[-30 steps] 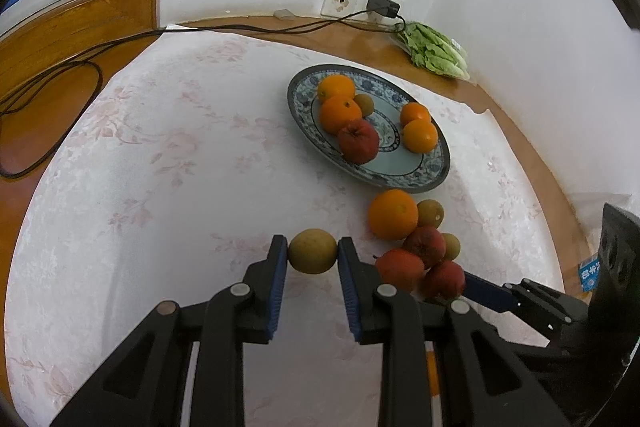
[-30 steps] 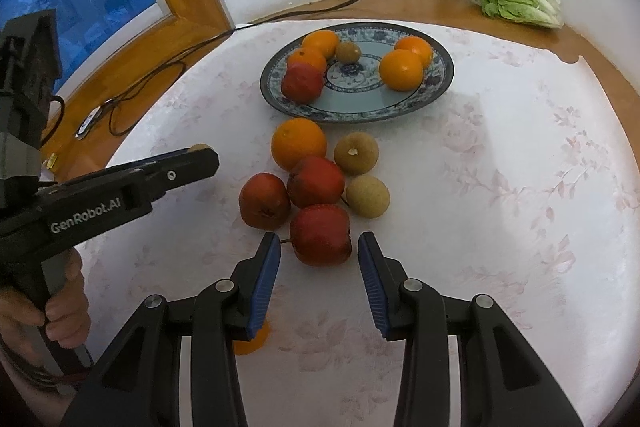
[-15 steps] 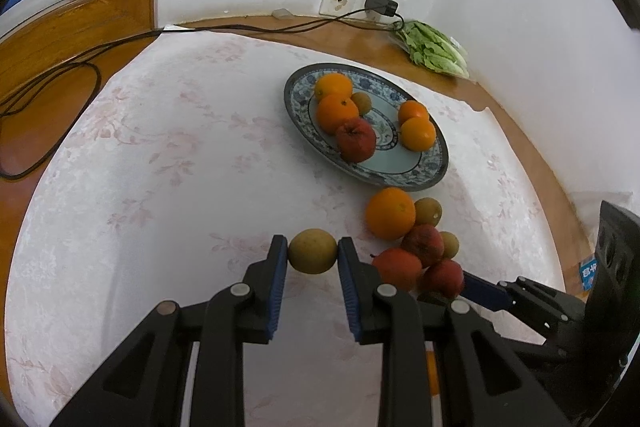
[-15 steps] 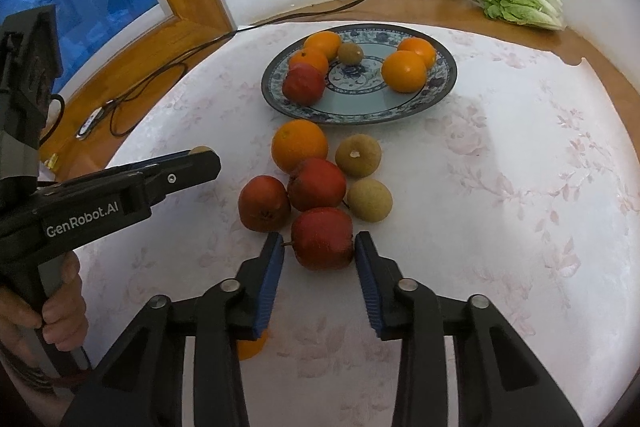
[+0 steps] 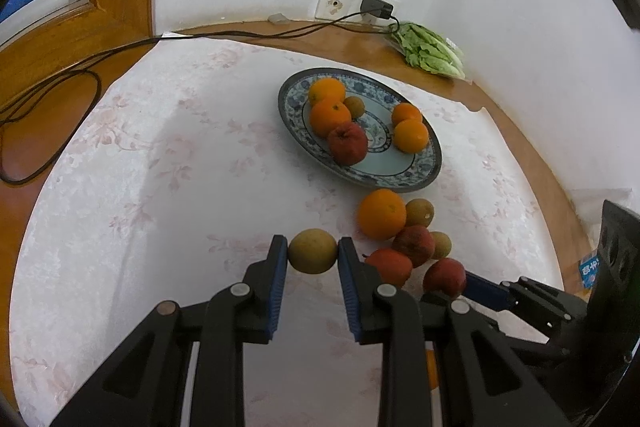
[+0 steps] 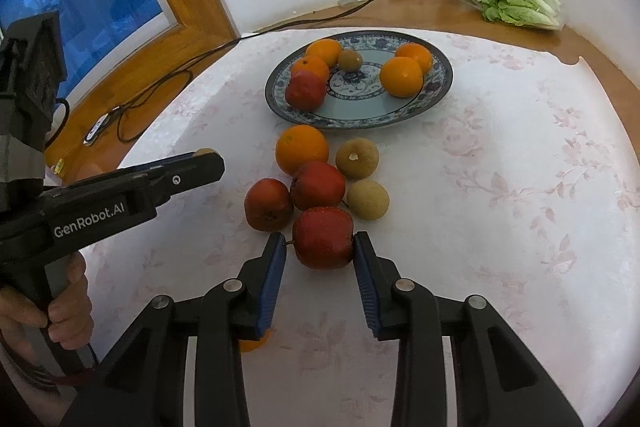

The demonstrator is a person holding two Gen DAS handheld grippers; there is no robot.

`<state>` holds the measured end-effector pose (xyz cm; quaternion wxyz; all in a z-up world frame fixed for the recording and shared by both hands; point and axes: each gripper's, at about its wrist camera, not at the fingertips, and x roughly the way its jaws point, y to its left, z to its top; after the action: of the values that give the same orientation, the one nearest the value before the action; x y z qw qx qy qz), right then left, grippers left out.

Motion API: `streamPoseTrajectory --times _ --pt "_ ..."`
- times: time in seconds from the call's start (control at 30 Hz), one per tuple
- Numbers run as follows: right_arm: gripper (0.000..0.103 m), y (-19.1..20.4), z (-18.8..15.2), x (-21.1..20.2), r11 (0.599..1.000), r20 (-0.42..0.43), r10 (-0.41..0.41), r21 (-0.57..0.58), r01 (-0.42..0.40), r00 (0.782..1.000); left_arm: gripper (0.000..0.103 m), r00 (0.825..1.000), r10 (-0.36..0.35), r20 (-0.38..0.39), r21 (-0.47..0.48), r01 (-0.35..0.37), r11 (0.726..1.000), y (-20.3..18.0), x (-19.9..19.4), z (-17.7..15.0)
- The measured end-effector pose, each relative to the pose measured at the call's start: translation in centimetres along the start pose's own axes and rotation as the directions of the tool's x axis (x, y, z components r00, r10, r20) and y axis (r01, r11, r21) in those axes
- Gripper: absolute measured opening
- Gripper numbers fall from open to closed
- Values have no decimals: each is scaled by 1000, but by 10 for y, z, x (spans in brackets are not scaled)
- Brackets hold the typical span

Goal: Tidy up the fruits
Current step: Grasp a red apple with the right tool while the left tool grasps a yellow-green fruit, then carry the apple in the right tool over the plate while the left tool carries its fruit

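- My left gripper (image 5: 313,251) is clamping a brownish-green fruit (image 5: 313,251) above the counter (image 5: 160,187).
- My right gripper (image 6: 320,247) is closing its jaws around a red apple (image 6: 323,237) near the plate (image 6: 440,87).

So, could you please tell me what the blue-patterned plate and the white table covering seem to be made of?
The blue-patterned plate looks like glazed ceramic: glossy, with painted blue motifs. The white table covering seems a thin textured cloth or plastic sheet, with faint pink flowers and a ragged edge.
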<state>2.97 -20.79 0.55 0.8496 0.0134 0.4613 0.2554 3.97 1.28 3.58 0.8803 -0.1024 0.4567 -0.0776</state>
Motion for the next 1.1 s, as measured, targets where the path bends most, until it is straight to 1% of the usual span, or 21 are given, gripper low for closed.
streamPoseTrajectory --times 0.37,0.53,0.83,1.1 --pt "36 -8 9 -16 1000 43 -4 17 3 999 27 1000 4 20 25 -5 1000 -8 -8 7" --pt "36 -14 17 -22 1000 66 -21 18 19 998 27 1000 2 27 35 -3 999 -11 -9 14" --pt "36 -26 38 -30 999 103 -50 21 48 993 27 999 10 47 63 -13 998 -17 -6 35" --pt "36 -31 61 -27 998 122 -57 0 58 991 27 998 14 59 73 -18 997 -26 1 59"
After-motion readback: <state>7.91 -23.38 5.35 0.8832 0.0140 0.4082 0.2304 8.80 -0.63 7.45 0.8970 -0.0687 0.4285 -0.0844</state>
